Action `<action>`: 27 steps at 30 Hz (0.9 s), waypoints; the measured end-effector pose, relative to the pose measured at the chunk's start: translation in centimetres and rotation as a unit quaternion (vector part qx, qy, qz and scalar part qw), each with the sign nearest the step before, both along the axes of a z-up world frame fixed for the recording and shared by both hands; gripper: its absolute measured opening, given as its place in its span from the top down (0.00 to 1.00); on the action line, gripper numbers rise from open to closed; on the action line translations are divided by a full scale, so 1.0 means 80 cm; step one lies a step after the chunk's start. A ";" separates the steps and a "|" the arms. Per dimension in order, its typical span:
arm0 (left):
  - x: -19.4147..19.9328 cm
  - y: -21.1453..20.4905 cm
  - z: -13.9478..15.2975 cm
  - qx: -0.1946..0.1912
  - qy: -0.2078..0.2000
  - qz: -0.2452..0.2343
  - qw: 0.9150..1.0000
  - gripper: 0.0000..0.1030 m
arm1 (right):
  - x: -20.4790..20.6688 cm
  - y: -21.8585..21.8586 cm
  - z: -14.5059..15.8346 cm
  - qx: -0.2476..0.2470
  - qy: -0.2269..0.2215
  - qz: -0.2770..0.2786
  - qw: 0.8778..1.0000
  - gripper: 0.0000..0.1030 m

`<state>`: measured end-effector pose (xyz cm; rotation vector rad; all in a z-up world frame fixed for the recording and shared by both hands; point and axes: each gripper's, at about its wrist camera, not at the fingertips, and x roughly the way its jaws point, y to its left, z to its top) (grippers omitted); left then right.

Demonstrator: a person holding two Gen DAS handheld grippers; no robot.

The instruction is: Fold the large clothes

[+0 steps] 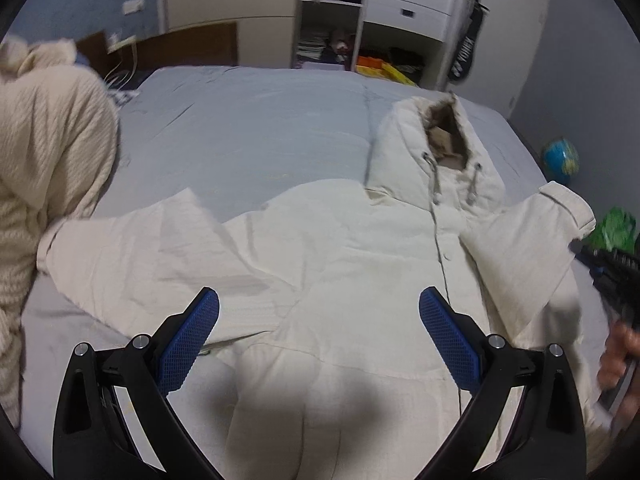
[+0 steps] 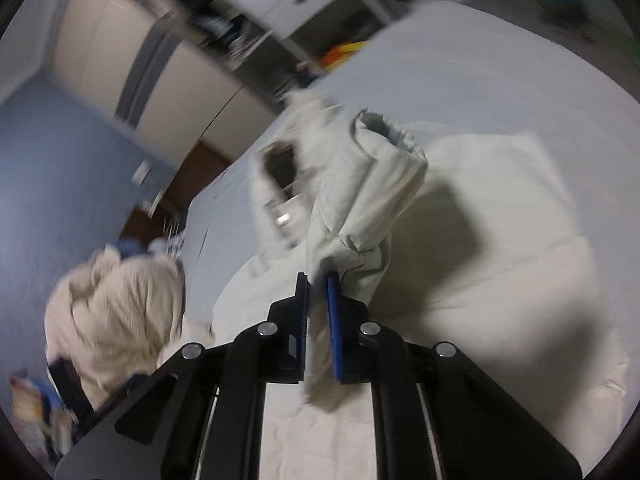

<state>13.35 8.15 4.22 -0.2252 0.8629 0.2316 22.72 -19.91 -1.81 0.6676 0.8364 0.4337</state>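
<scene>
A large cream hooded coat lies front-up on the grey bed, hood toward the far right, one sleeve spread left. My left gripper is open and empty, hovering over the coat's lower body. My right gripper is shut on the coat's other sleeve and holds it lifted above the coat body, cuff pointing away. That lifted sleeve also shows at the right of the left wrist view, with the right gripper's dark body beside it.
A heap of cream knitted clothing sits on the bed's left side, seen also in the right wrist view. Shelves and white drawers stand beyond the bed. A globe and a green bag lie on the floor at right.
</scene>
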 end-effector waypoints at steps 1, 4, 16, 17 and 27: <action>-0.001 0.007 0.001 -0.009 -0.001 0.007 1.000 0.06 | -0.002 0.026 0.009 -0.017 -0.011 0.023 1.000 0.95; -0.006 0.023 0.003 -0.024 -0.006 0.021 0.999 0.06 | -0.012 0.078 0.021 -0.052 -0.030 0.069 0.996 0.95; -0.013 0.063 -0.002 -0.055 -0.001 0.061 0.997 0.06 | -0.074 0.247 -0.020 -0.164 -0.022 0.229 0.959 0.96; -0.013 0.066 -0.006 -0.057 0.003 0.063 0.996 0.06 | -0.078 0.251 -0.026 -0.165 -0.016 0.236 0.957 0.95; 0.001 0.057 -0.047 -0.069 0.041 0.041 0.996 0.06 | -0.098 0.160 -0.061 -0.110 0.056 0.174 0.977 0.60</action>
